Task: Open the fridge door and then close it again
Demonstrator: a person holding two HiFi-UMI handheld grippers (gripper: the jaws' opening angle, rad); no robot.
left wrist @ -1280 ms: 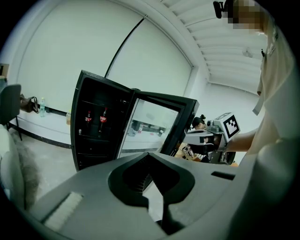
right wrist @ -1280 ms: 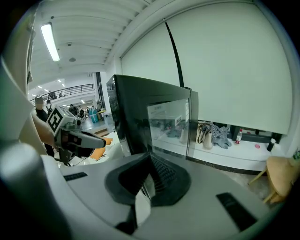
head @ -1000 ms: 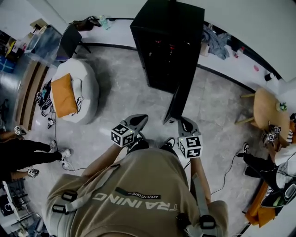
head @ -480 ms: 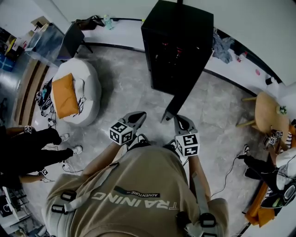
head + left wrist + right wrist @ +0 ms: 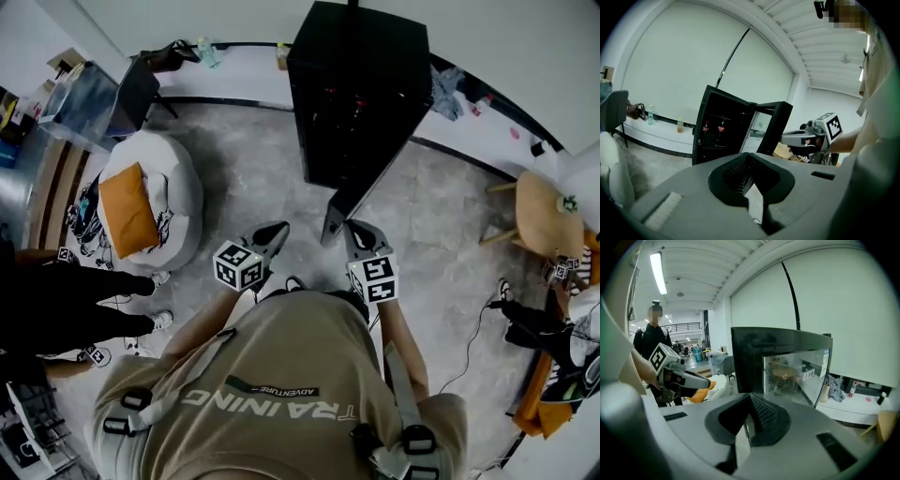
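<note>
The black fridge (image 5: 361,84) stands against the far wall with its glass door (image 5: 339,211) swung out toward me. In the left gripper view the fridge (image 5: 717,136) shows bottles on its shelves beside the open door (image 5: 774,126). My right gripper (image 5: 354,231) is shut, its tip close by the door's free edge on the outer side. The door's glass (image 5: 792,369) fills the right gripper view just past that gripper (image 5: 751,416). My left gripper (image 5: 274,232) hangs shut and holds nothing, left of the door and apart from it; its jaws (image 5: 749,178) point at the fridge.
A white beanbag with an orange cushion (image 5: 141,202) lies on the floor to the left. A round wooden table (image 5: 544,216) stands at the right. A person's legs (image 5: 75,300) are at the left edge. A cable (image 5: 469,347) trails over the floor at right.
Both grippers and the door's free edge have shifted slightly left and up in the head view. The right gripper stays beside the door edge. The person at left has stepped nearer.
</note>
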